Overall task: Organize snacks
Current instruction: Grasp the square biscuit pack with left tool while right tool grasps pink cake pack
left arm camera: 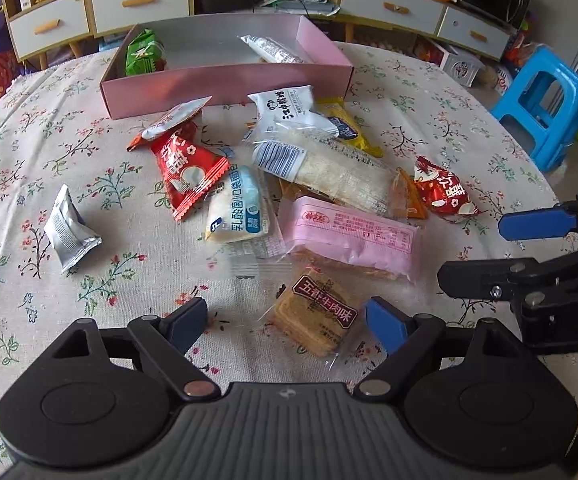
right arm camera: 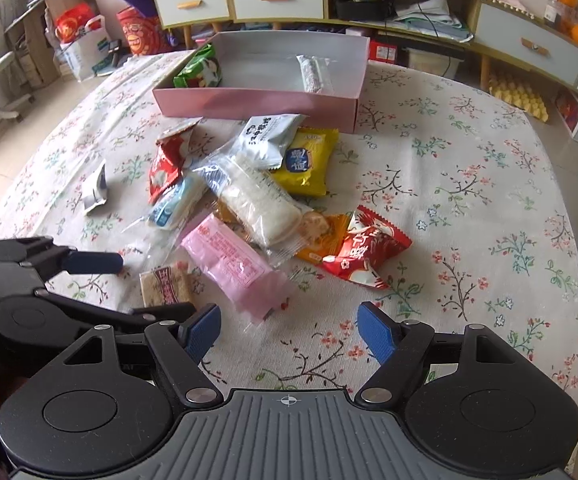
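Here, both the left gripper [left arm camera: 285, 322] and right gripper [right arm camera: 289, 330] gape empty above the light, crinkly biscuit packet [left arm camera: 313, 312], probably best pinched across its firm middle.

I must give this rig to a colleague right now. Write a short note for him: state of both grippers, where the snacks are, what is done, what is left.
Left gripper: open, empty, low over the brown cracker pack at the near edge of the pile.
Right gripper: open, empty, over bare tablecloth just short of the pink pack.
Pink box: at the far side of the table; it holds a green pack and a clear wafer pack.
Done: those two packs are boxed.
Left: the pile in front of the box, plus the silver pack lying apart and the red pack at the pile's edge.
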### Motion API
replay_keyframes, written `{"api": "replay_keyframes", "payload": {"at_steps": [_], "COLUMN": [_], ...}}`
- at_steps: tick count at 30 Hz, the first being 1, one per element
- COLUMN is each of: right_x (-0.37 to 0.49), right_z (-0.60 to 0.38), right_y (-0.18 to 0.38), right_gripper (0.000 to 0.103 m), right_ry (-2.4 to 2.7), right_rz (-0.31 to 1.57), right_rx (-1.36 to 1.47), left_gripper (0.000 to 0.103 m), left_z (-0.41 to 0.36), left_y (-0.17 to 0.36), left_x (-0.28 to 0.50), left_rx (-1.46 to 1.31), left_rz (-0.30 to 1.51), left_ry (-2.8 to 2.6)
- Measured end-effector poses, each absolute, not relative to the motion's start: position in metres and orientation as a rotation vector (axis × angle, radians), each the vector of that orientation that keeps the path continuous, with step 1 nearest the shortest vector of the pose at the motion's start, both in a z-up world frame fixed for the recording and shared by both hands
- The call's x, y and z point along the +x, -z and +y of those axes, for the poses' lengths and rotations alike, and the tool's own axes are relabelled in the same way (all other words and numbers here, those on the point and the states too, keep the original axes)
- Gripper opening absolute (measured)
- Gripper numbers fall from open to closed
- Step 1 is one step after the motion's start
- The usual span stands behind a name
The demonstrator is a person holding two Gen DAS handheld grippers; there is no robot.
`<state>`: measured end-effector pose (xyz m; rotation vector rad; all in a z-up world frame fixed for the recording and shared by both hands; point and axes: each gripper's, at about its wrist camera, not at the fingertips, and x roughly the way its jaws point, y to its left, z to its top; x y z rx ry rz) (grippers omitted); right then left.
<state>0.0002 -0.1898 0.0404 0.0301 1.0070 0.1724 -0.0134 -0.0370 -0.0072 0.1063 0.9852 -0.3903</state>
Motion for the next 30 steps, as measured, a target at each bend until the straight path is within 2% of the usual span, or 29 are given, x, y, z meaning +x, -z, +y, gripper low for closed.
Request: {"api": "replay_keyframes", "payload": {"at_steps": [2, 5, 6, 7, 12, 18, 22, 27, 30], "right_x": [0.002, 0.005, 0.006, 0.007, 0.01, 0.009, 0.004, 0.009, 0.02], "right_z": [-0.193, -0.2, -0.202, -0.204, -0.215, -0.215, -0.185, -0.151, -0.146], "right_y": [-0.042, -0.044, -0.044, -0.043, -0.041, -0.048, -0.044, -0.028, -0.018], "right_gripper": [0.077, 0.077, 0.077, 0.077, 0.073, 0.073, 0.071, 0.06, 0.06], "right_ry": [-0.158, -0.134, -0.127, -0.123, -0.131, -0.165, -0.288, -0.367, -0.355], "right_rz": [0.999, 0.991, 0.988, 0.986, 0.978, 0.933, 0.902, 0.905, 0.904], "right_rx": [0.044, 0.074, 0.082, 0.088, 0.136, 0.148, 0.005, -0.175, -0.22], "left_gripper": [0.084, 0.073, 0.059, 0.039, 0.038, 0.038, 0.038, 0.038, 0.038], "left_z": [-0.041, -0.052, -0.054, -0.055, -0.045, -0.022, -0.008, 0.004, 0.007], "left_y": [0.009, 0.012, 0.011, 0.008, 0.002, -0.016, -0.028, -0.036, -0.041], "left_x": [-0.013, -0.014, -0.016, -0.017, -0.017, -0.016, -0.01, -0.005, -0.004], "left_rx": [0.118, 0.171, 0.183, 0.181, 0.135, 0.033, -0.011, -0.089, -0.109], "left_rz": [0.97, 0.931, 0.92, 0.917, 0.96, 0.943, 0.919, 0.9, 0.87], "left_ry": [0.396, 0.423, 0.442, 0.467, 0.469, 0.473, 0.423, 0.431, 0.431]}}
